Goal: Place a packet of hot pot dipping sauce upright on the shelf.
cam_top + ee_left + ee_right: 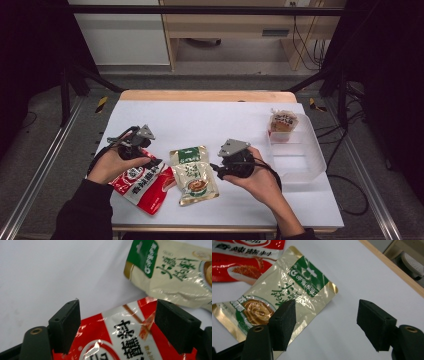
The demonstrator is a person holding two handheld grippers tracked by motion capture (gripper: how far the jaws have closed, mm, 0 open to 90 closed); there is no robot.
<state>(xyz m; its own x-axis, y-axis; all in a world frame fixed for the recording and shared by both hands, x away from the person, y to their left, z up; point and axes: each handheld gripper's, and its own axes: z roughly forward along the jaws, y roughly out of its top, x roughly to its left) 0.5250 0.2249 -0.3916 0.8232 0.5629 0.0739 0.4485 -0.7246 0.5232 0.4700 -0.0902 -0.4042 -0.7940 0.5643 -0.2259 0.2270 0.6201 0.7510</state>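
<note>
On the white table (210, 120) the red pouch (142, 185) lies beside the cream-and-green pouch (194, 175); left gripper (117, 327) straddles the red one's top edge, jaws apart; right gripper (325, 322) gapes beside the cream pouch's edge; a clear bin (305, 165) with a snack packet (283, 121) sits well right.

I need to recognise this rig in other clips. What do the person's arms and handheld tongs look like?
Both tongs, left and right, have black bodies topped by a grey three-cornered plate, with black cables. Their jaws are blocky black pads on arms with brass-ringed holes. The person wears dark long sleeves.
</note>
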